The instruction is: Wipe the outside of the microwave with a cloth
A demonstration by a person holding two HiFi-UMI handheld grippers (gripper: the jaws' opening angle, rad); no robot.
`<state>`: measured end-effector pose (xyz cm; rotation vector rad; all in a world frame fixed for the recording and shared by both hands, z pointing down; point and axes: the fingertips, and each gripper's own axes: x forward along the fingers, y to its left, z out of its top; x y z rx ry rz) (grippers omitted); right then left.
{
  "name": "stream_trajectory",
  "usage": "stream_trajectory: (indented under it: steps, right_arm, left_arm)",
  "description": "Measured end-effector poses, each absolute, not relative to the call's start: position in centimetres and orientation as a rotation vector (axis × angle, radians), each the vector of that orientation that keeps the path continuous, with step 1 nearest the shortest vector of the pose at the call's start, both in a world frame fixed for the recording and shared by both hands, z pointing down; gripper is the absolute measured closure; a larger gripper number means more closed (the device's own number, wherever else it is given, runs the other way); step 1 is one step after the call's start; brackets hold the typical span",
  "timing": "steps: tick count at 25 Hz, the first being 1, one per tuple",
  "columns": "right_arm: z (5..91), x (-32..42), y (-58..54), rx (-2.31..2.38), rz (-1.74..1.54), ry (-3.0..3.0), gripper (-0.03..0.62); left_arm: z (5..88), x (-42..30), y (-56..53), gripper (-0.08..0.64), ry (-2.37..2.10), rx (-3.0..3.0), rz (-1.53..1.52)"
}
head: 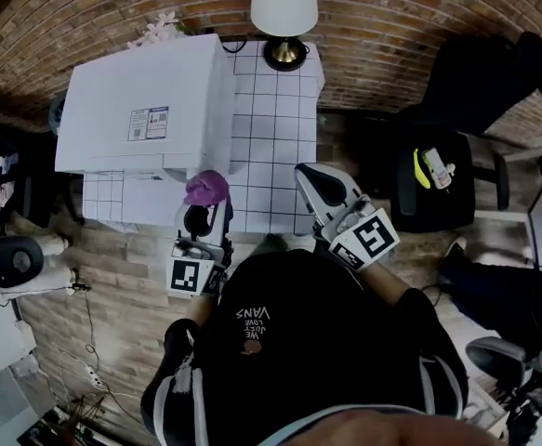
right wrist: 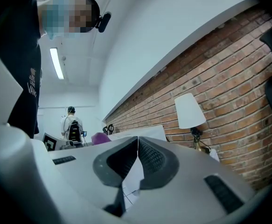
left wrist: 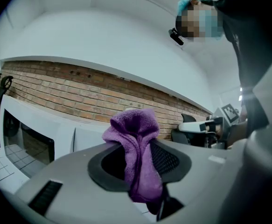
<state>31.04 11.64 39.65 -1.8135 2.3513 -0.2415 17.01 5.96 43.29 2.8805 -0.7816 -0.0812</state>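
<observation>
A white microwave [head: 145, 110] stands on a white tiled table [head: 275, 147], with a label on its top. My left gripper [head: 203, 214] is shut on a purple cloth [head: 206, 188] and hovers at the table's front edge, just off the microwave's front right corner. In the left gripper view the cloth [left wrist: 138, 148] bulges up between the jaws, and the microwave [left wrist: 33, 134] lies to the left. My right gripper [head: 319, 186] is shut on nothing, raised over the table's front right part. Its jaws meet in the right gripper view [right wrist: 136, 146].
A table lamp [head: 284, 12] with a white shade stands at the table's back right corner against a brick wall [head: 391, 26]. A black chair [head: 438, 179] is right of the table. Grey equipment [head: 10, 263] sits at the left on the floor.
</observation>
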Motion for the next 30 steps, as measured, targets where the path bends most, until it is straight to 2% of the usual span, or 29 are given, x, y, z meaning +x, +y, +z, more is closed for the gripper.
stream_trajectory:
  steps: [13, 21, 30]
  right_arm:
    - [38.7, 36.7, 11.5, -1.391, -0.26, 2.682, 0.589]
    - [39.1, 37.8, 11.3, -1.252, -0.3, 2.755, 0.589]
    - [39.2, 38.4, 10.6, -1.232, -0.298, 2.766, 0.589]
  left_arm:
    - [44.5, 21.7, 6.4, 0.419, -1.126, 2.444, -0.321]
    - [46.0, 21.4, 3.8, 0.419, -1.052, 1.939, -0.689]
    - [45.9, 23.3, 0.6, 0.419, -0.893, 1.796, -0.843]
